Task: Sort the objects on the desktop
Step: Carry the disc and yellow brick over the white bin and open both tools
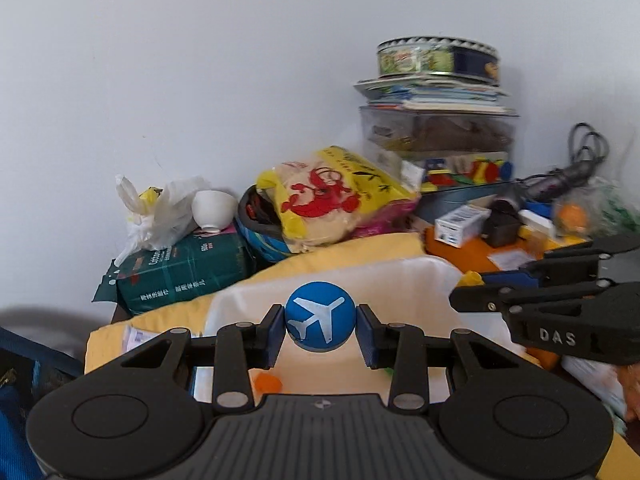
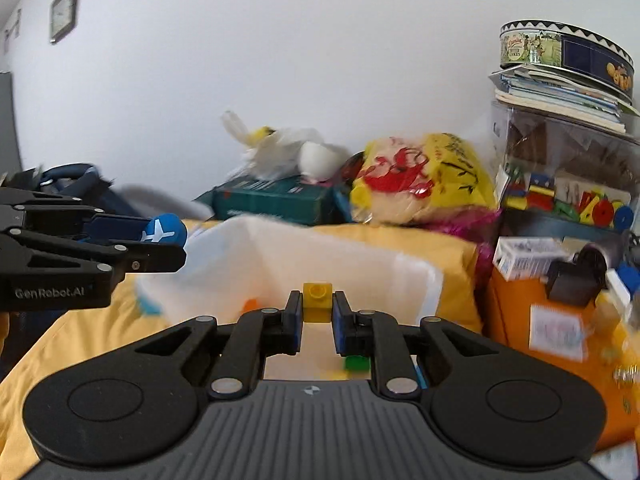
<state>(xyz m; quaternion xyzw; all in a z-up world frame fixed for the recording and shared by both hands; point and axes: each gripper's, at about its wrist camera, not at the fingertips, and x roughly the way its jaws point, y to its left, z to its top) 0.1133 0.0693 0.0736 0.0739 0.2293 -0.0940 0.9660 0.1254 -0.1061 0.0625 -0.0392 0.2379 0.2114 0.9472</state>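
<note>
A blue ball with a white aeroplane print (image 1: pixel 320 322) sits between the blue pads of my left gripper (image 1: pixel 319 314), which is shut on it. From the right wrist view the same ball (image 2: pixel 164 232) shows in that gripper (image 2: pixel 168 240) at the left. My right gripper (image 2: pixel 317 298) is shut on a small yellow toy brick (image 2: pixel 318 305). In the left wrist view it (image 1: pixel 470 288) reaches in from the right. Both grippers hover over a white bin (image 1: pixel 400 280) (image 2: pixel 260 252) that rests on a yellow cloth (image 2: pixel 440 256).
Inside the bin lie an orange piece (image 1: pixel 268 382) and a green brick (image 2: pixel 356 362). Behind it are a green tissue pack (image 1: pixel 180 272), a white bowl (image 1: pixel 212 208), a yellow snack bag (image 1: pixel 332 196) and a tall stack topped by a tin (image 1: pixel 438 60). An orange box (image 2: pixel 540 320) stands on the right.
</note>
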